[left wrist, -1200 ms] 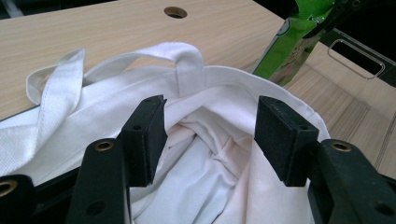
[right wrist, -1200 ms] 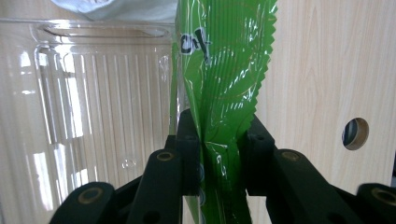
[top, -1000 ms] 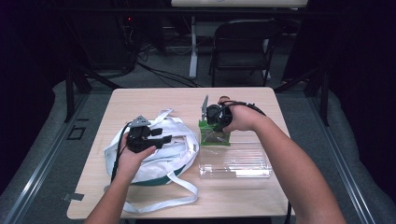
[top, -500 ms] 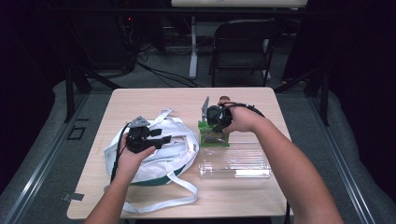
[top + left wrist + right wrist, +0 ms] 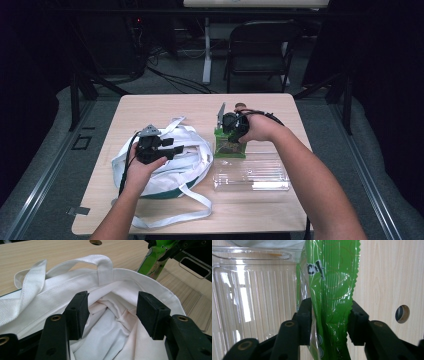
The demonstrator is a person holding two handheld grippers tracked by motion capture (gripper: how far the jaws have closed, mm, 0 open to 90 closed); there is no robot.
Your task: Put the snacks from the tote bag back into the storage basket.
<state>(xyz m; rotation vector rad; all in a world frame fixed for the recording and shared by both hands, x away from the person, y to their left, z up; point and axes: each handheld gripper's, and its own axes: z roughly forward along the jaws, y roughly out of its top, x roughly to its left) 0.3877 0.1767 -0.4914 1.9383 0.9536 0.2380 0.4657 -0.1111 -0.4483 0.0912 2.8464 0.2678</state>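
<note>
A green snack packet (image 5: 230, 148) stands upright on the table between a white tote bag (image 5: 187, 161) and a clear plastic container (image 5: 252, 175). My right gripper (image 5: 229, 139) comes down on the packet (image 5: 332, 285) from above. Its jaws have just been opening, and the packet still sits between the pads (image 5: 305, 320), filling the gap loosely. My left gripper (image 5: 176, 148) rests on the tote bag with its jaws open over the bag's mouth (image 5: 117, 315). A bag handle (image 5: 102, 263) lies beyond them.
The clear container (image 5: 254, 290) lies right beside the packet, toward the table's near right edge. The bag's long straps (image 5: 170, 217) trail over the near left of the wooden table (image 5: 165, 107). A folding chair (image 5: 260, 45) stands behind the table.
</note>
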